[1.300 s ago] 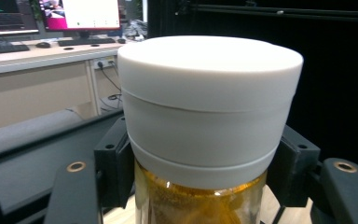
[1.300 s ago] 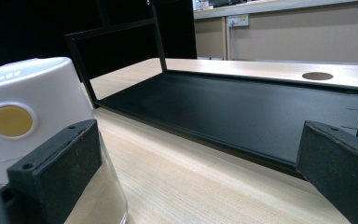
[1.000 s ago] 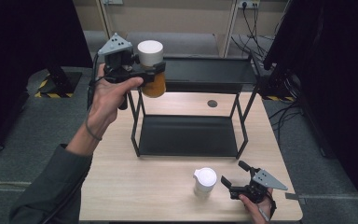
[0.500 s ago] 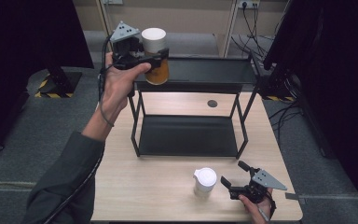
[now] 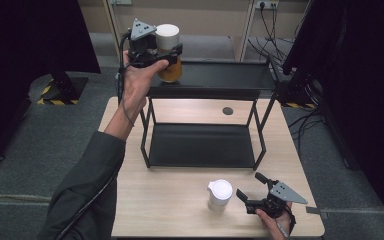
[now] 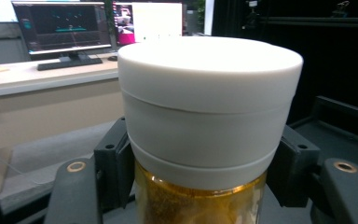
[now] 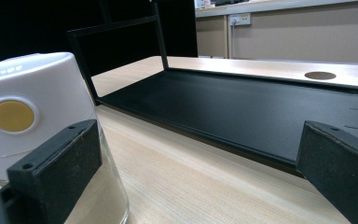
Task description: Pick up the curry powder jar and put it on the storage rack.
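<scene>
One amber glass jar with a white lid, upright, is clamped in the left gripper; the black metal rack's top shelf lies at four o'clock.

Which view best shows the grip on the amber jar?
The left gripper view: the amber jar sits close up, both pads pressing below its white lid. The high view shows it small, over the rack's top shelf.

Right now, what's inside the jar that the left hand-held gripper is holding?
Through the glass of the jar, something golden-amber shows below the white lid. The lid and the jaws cover the rest.
</scene>
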`<state>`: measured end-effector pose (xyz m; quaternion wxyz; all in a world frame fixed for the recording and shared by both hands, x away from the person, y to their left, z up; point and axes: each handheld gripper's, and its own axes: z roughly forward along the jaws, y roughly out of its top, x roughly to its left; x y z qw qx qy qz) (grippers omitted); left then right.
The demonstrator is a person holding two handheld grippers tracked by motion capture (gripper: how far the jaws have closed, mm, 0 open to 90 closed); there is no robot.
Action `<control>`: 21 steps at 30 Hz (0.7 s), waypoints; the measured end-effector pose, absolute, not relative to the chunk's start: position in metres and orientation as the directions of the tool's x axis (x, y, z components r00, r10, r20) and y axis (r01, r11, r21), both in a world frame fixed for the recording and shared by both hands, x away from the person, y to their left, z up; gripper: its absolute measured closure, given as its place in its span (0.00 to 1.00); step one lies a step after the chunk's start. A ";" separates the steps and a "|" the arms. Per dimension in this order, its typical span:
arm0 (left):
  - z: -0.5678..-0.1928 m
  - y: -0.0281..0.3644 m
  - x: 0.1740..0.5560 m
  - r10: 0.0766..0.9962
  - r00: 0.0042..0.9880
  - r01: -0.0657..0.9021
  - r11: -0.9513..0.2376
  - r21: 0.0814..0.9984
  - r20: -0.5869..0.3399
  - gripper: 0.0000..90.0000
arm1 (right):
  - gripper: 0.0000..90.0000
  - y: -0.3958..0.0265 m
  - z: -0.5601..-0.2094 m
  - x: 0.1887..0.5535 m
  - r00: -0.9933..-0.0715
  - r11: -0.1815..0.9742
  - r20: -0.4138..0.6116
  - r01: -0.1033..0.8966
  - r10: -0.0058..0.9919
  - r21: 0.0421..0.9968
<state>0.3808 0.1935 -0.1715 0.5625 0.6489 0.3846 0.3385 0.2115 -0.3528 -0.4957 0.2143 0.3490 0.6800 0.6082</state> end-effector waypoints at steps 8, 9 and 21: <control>-0.178 0.190 0.389 0.889 0.458 0.118 -0.063 0.991 0.002 0.39 | 0.00 -0.353 -0.496 0.212 -0.666 0.017 0.134 0.215 0.733 0.977; -0.179 0.189 0.389 0.889 0.457 0.119 -0.065 0.991 0.004 0.39 | 0.00 -0.353 -0.496 0.212 -0.666 0.016 0.134 0.215 0.734 0.977; -0.186 0.189 0.390 0.892 0.452 0.107 -0.057 0.993 0.003 0.39 | 0.00 -0.352 -0.496 0.212 -0.668 0.017 0.135 0.217 0.732 0.976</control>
